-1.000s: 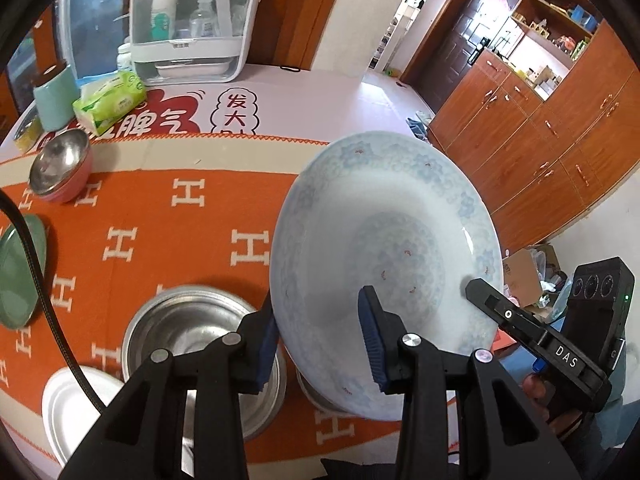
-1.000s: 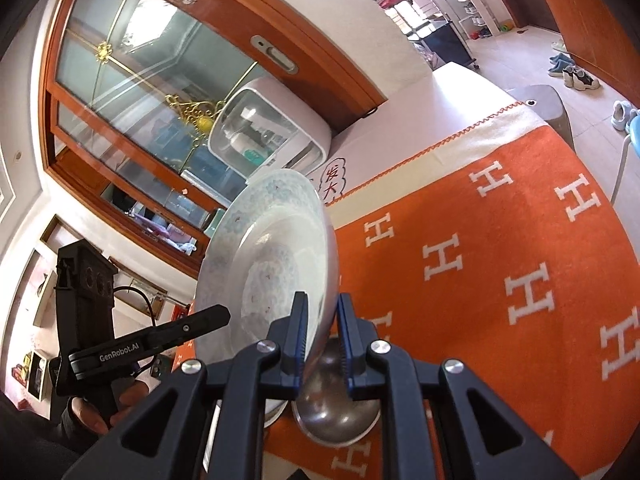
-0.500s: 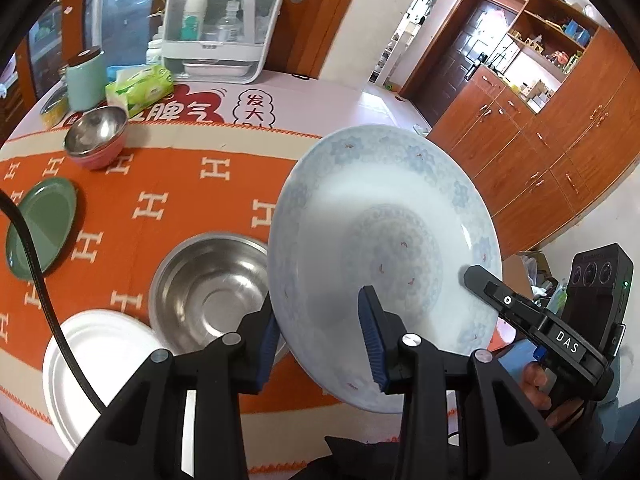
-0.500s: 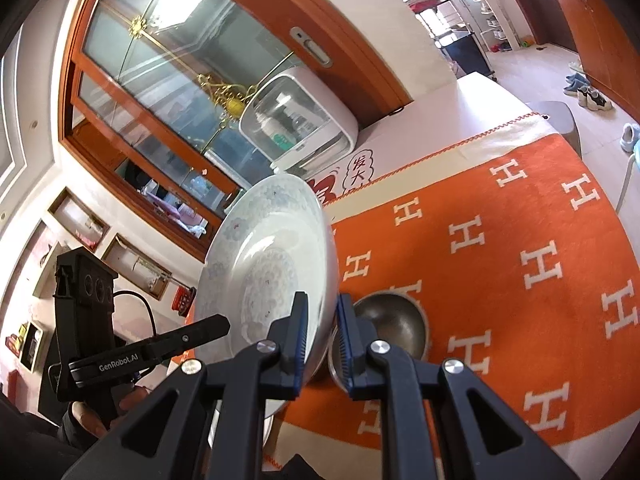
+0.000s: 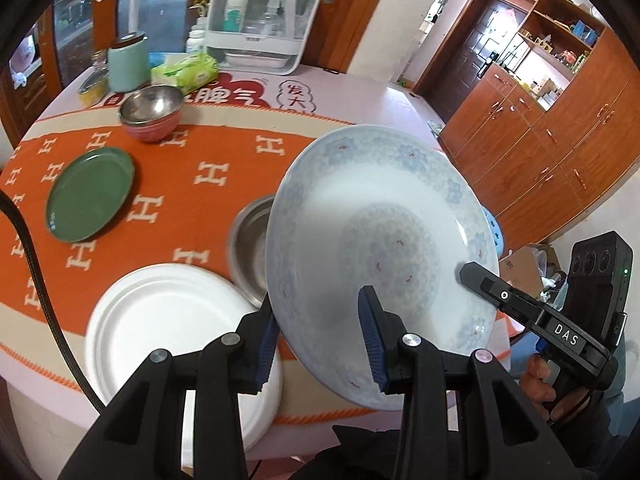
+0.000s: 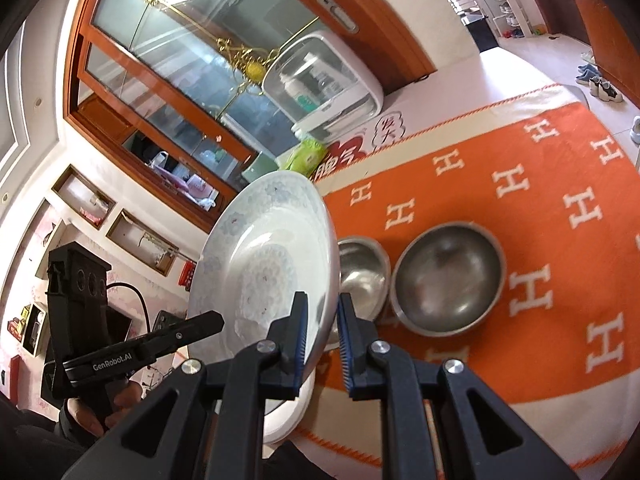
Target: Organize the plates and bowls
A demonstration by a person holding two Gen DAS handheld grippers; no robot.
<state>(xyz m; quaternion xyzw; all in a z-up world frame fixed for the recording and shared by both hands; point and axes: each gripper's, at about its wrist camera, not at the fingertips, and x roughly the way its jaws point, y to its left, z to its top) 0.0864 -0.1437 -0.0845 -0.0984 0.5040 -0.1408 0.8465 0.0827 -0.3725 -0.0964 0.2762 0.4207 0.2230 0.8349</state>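
The right gripper (image 6: 322, 336) pinches the rim of a tilted blue-patterned porcelain plate (image 6: 264, 264) between its jaws, above the orange-clothed desk (image 6: 560, 208); two steel bowls (image 6: 448, 278) sit just right.

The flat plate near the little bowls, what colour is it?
Dark green plate, seen best in the left wrist view.

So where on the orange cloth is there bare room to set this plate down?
Bare cloth lies between the green plate, the stacked metal and pink bowls and the large steel bowl, and on the cloth right of that bowl. It is crowded near the table edge, around the white foam plate.
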